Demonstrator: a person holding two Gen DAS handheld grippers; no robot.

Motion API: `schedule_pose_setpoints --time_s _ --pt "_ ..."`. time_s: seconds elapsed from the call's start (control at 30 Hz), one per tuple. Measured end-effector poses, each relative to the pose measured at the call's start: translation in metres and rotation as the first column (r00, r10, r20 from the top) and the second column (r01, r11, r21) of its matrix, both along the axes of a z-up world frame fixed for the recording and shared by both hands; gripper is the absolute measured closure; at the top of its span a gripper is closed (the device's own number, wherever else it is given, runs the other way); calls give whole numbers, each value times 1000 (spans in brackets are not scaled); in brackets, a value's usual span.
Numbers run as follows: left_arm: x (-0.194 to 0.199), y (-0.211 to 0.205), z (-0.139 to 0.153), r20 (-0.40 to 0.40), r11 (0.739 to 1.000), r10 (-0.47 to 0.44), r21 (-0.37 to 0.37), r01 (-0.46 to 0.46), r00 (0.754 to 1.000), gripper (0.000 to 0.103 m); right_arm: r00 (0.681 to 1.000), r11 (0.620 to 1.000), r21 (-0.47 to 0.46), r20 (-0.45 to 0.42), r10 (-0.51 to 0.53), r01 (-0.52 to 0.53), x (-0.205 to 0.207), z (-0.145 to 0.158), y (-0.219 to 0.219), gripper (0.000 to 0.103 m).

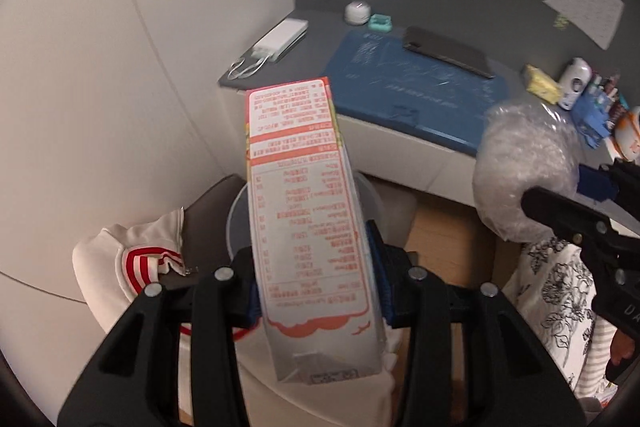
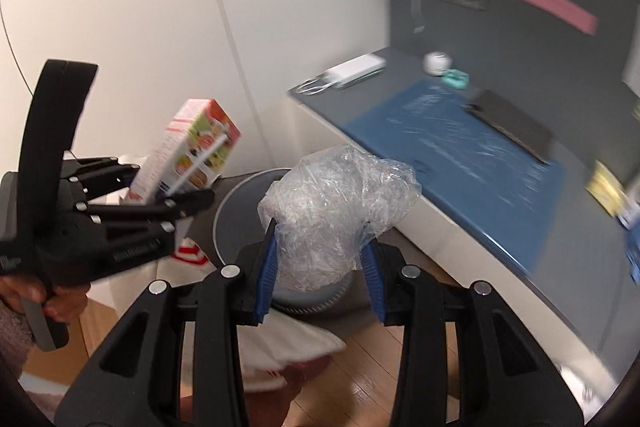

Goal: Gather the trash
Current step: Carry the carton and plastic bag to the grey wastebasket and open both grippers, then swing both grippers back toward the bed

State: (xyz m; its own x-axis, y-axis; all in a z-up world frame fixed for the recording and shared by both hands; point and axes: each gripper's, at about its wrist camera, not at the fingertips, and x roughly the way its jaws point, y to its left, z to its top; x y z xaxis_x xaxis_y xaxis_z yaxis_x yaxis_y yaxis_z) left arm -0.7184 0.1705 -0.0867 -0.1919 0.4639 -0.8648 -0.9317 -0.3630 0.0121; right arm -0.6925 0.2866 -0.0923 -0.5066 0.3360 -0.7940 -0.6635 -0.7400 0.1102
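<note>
Carton point(image 1: 308, 227) clamped in left gripper point(image 1: 316, 291), crumpled plastic point(image 2: 332, 219) pinched by right gripper point(image 2: 320, 267), bin rim point(image 2: 240, 195) below.

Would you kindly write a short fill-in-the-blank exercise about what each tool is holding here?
1. The left tool is shut on a juice ____.
2. The right tool grips a crumpled wad of clear ____.
3. The mat on the desk is ____ in colour.
4. Below both tools stands a round grey ____.

Missing words: carton; plastic; blue; bin
</note>
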Motion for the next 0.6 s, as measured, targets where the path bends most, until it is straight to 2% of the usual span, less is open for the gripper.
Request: schedule_pose_setpoints --time_s 0.13,0.23,0.27,0.3,0.37,0.47,0.6 --pt "-42 10 -33 48 998 22 -64 -19 999 60 997 997 -48 27 69 -67 -57 -31 13 66" --pt "-51 11 -49 62 997 19 -81 -14 998 57 992 990 -81 52 119 -115 -83 -55 21 58" --pt "-55 12 -55 65 996 19 -87 -13 998 54 990 988 -90 55 133 -128 -82 -61 23 50" --pt "-56 12 -60 65 996 22 -93 -16 998 44 987 985 -96 64 148 -142 -86 -68 24 42" --pt "-60 12 -68 63 993 42 -112 -34 997 33 984 983 -96 76 162 -154 -89 -73 25 38" --pt "-63 11 -72 94 991 50 -132 -37 994 32 986 985 -108 83 147 -138 -87 -73 27 38" --pt "-63 13 -65 77 992 25 -123 -16 997 32 991 987 -127 82 106 -95 -80 -72 37 38"
